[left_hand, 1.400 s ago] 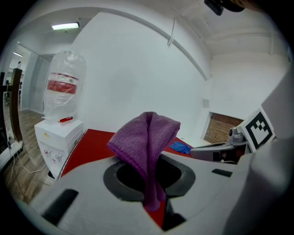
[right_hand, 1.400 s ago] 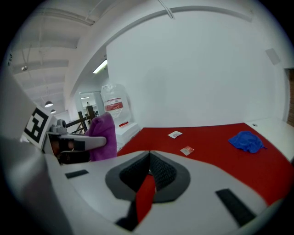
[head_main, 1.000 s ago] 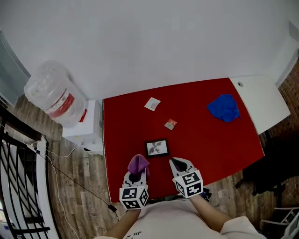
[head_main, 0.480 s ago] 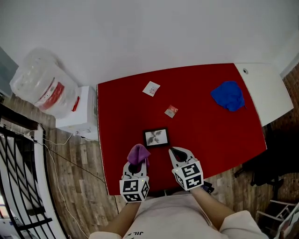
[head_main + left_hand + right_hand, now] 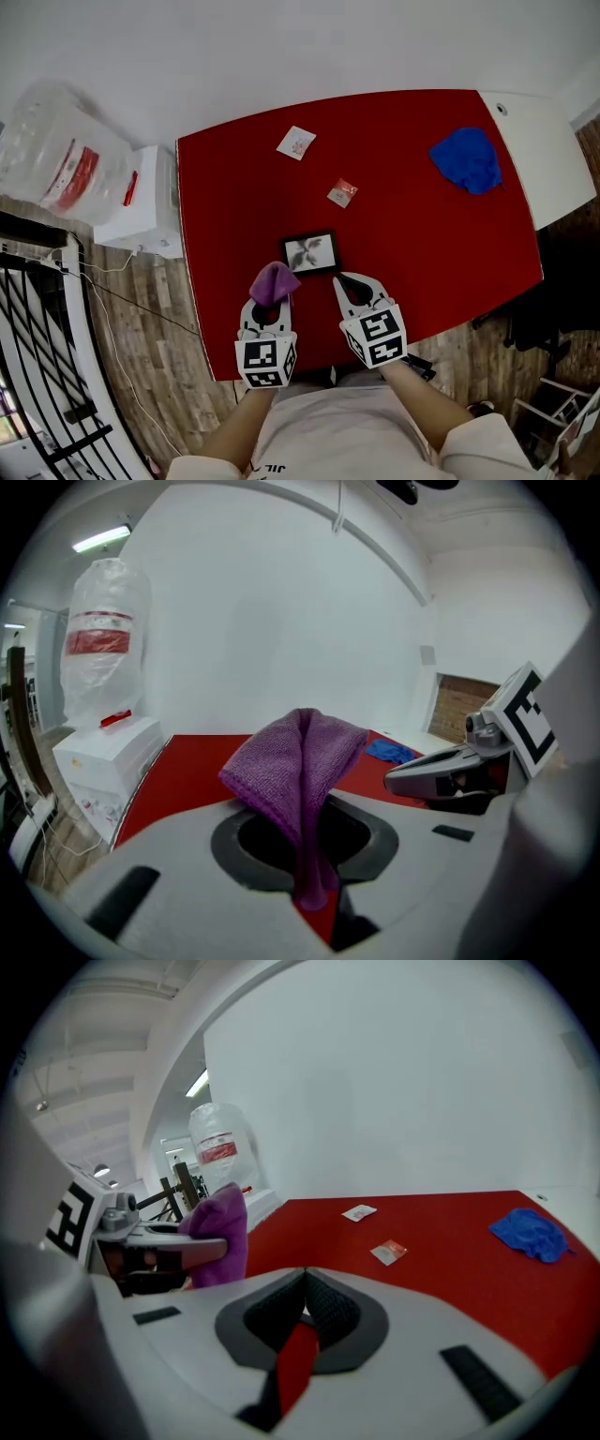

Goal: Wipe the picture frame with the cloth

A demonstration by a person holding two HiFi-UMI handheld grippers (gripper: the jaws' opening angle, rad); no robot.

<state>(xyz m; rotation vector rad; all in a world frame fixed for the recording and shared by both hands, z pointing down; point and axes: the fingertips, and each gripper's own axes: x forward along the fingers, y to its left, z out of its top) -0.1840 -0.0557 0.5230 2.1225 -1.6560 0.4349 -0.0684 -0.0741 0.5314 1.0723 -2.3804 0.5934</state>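
L gripper (image 5: 270, 307) jaws clamped on cloth (image 5: 275, 281), R gripper (image 5: 353, 284) jaws together, empty. Picture frame (image 5: 310, 252) lies loose on table (image 5: 441, 244); wiped w/o R bracing it, it'd prob skid

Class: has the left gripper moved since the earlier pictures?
No. Against the picture frame, the left gripper with its purple cloth sits just near-left of it as before; only the view shifted.
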